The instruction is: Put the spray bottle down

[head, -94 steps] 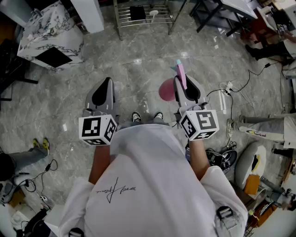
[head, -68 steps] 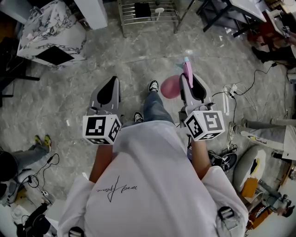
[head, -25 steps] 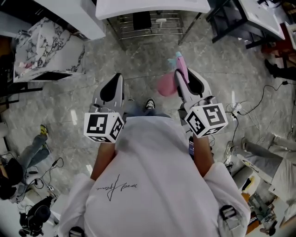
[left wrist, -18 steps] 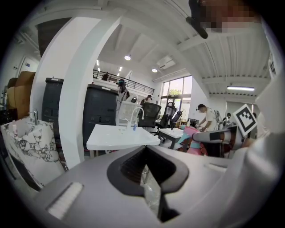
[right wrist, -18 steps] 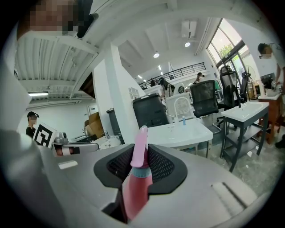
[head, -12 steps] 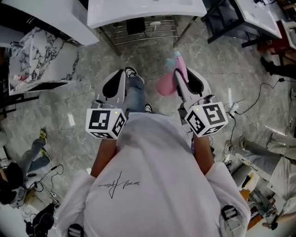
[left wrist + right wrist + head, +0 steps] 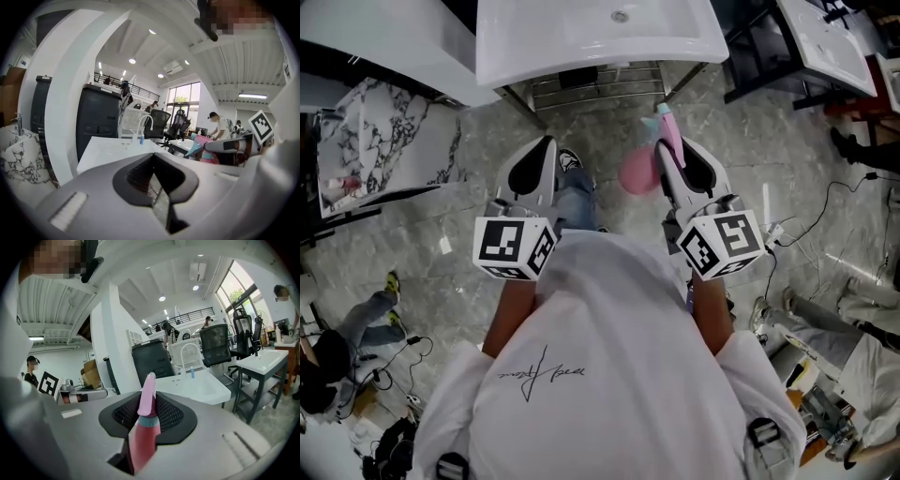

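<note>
The step in hand looks to be the carry: the bottle [image 7: 637, 171] is not yet set down. The right tool [image 7: 669, 150] is gripping it by the neck, so it is hanging in the air over the floor [image 7: 769, 141], just short of the white worktop [image 7: 525, 47] ahead. In the right gripper view the jaws are closing tightly on the bottle [image 7: 142, 434], with its trigger head sticking up between them. The left tool [image 7: 532, 171] is holding nothing. Its jaws are sitting together, as the left gripper view shows [image 7: 157, 187].

The next move probably calls for bringing the bottle over a flat part of the worktop, beside the moulded basin rather than in it. It should then be lowered upright until its base is resting before the jaws let go.

The bottle has a rounded, glossy pink plastic body, a teal collar and a paler pink, tapering spray head. The worktop is smooth and shiny, with rounded edges, and is sitting on a thin metal frame with a wire rack [image 7: 595, 82] below. The floor is polished grey stone with pale veining.
</note>
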A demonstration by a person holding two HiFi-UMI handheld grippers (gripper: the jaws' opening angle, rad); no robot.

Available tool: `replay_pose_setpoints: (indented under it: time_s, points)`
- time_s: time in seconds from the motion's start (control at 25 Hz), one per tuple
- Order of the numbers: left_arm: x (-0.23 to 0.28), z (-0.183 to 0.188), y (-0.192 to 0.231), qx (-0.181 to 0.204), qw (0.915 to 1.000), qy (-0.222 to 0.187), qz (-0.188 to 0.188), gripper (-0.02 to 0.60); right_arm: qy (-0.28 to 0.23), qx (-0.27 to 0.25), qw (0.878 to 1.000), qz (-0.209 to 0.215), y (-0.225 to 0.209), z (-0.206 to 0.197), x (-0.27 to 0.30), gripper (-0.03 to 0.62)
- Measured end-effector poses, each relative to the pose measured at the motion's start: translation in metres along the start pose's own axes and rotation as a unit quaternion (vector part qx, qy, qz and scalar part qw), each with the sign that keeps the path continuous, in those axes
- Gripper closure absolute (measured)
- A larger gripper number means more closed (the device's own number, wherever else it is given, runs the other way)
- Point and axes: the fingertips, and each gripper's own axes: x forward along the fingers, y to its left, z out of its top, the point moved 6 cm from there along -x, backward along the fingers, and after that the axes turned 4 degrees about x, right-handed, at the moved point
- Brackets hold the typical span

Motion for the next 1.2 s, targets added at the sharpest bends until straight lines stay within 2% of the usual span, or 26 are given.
replay_pose_setpoints:
  time_s: [0.64, 0.96, 1.2]
  points:
    - [0.096, 0.06, 0.118, 0.017, 0.9998, -0.006, 0.011, 0.531, 0.005, 0.006, 1.0, 0.016, -0.008, 0.051, 0.159, 0.51]
    - [0.115, 0.073, 0.167, 0.005, 0.9996, -0.022, 0.018, 0.531, 0.005, -0.01, 1.0, 0.019, 0.002, 0.074, 0.214, 0.51]
    - [0.128, 0.086, 0.196, -0.002, 0.9985, -0.05, 0.024, 0.531, 0.0, -0.029, 0.999, 0.027, 0.011, 0.098, 0.249, 0.51]
